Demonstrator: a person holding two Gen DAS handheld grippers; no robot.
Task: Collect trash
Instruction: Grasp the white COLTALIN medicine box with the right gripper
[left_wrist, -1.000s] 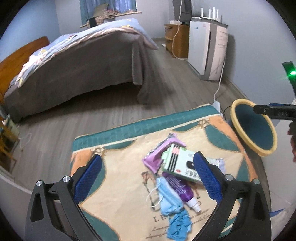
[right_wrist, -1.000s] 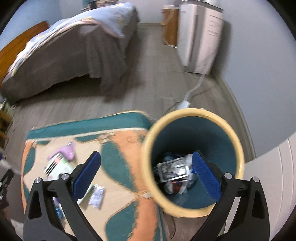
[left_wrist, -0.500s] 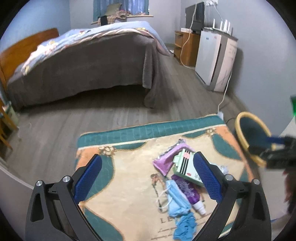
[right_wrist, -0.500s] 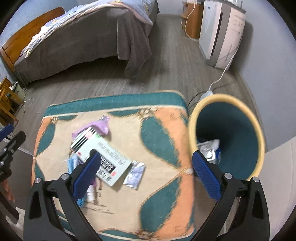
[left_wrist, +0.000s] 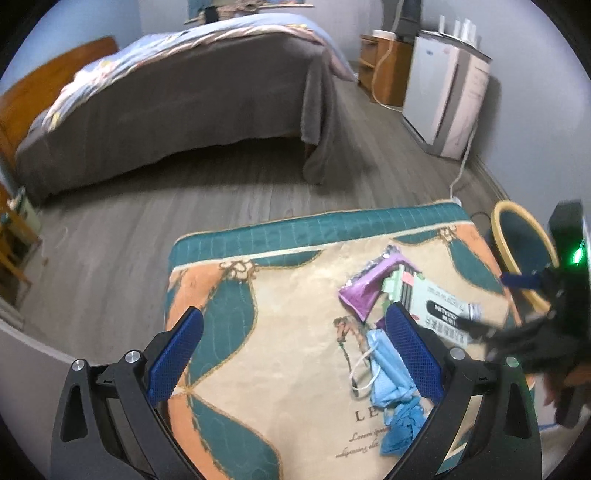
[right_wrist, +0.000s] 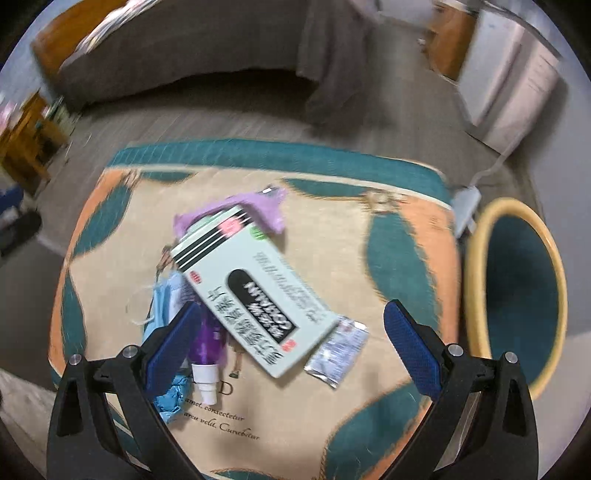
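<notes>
Right claw (right_wrist: 291, 332), fingers spread wide and holding nothing, hovers over the pale green carton (right_wrist: 251, 284) and the silver sachet (right_wrist: 338, 350) touching its near corner. Left claw (left_wrist: 295, 354), likewise spread and empty, hangs above the patterned desk (left_wrist: 277, 332). Under the carton lie a purple wrapper (right_wrist: 258, 206), a purple tube (right_wrist: 207, 350) and a blue face mask (left_wrist: 388, 373). The yellow-rimmed bin (right_wrist: 517, 295) stands just beside the desk's right edge.

Trash on the tabletop (right_wrist: 388, 424), one of each: box (right_wrist: 255, 291), purple wrapper (right_wrist: 267, 208), purple tube (right_wrist: 207, 350), foil sachet (right_wrist: 338, 350), blue face mask (left_wrist: 388, 373), crumpled blue glove (left_wrist: 400, 428). One bin (right_wrist: 476, 295).
</notes>
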